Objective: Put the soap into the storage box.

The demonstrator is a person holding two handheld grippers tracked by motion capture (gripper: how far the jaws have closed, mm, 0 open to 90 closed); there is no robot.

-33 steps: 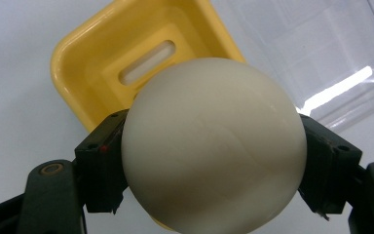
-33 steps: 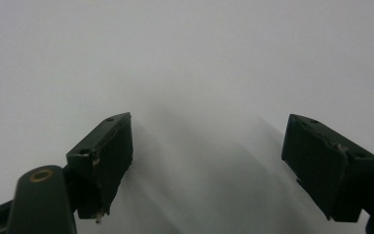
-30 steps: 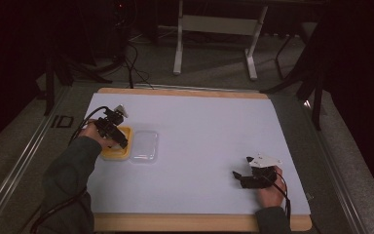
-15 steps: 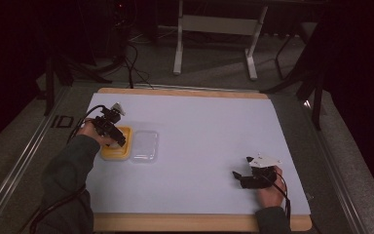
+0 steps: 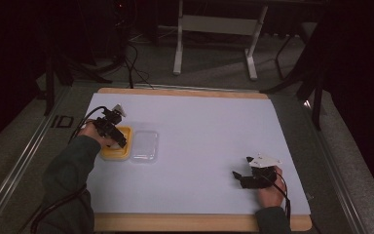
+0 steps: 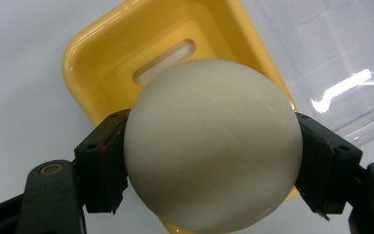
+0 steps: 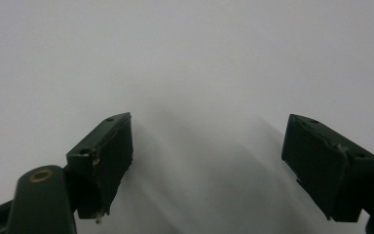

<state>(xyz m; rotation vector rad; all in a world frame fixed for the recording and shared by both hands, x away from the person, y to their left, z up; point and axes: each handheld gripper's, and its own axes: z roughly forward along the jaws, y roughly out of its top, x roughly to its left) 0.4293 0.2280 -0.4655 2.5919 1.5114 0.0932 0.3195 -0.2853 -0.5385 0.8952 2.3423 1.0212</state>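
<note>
Two jaws of my left gripper (image 6: 209,161) are clamped on a cream-white ball (image 6: 213,146), one black pad (image 6: 104,165) pressed to each side of it, so that the ball hangs just above the yellow tray (image 6: 102,53) and covers much of its floor. Compared with a second ago, my left hand (image 5: 95,132) has drawn slightly up and toward the table's far-left corner, though the gripper (image 5: 113,130) is over the tray (image 5: 108,152) as it was then. My right gripper (image 7: 209,161) has not moved: its jaws stand wide apart with bare white table between them, holding and touching nothing.

Outward from the ball, the tray shows a slot-shaped recess in its bottom, and a clear plastic lid (image 6: 341,63) lies just beside the tray, on its right in the high view (image 5: 144,145). Both sit on the white table top (image 5: 209,131) near its left edge.

My right gripper (image 5: 253,176) rests low near the table's near-right corner, well apart from the tray and lid. Between the two grippers the white surface lies open, and the far half of the table is bare up to its wooden edge (image 5: 185,91).
</note>
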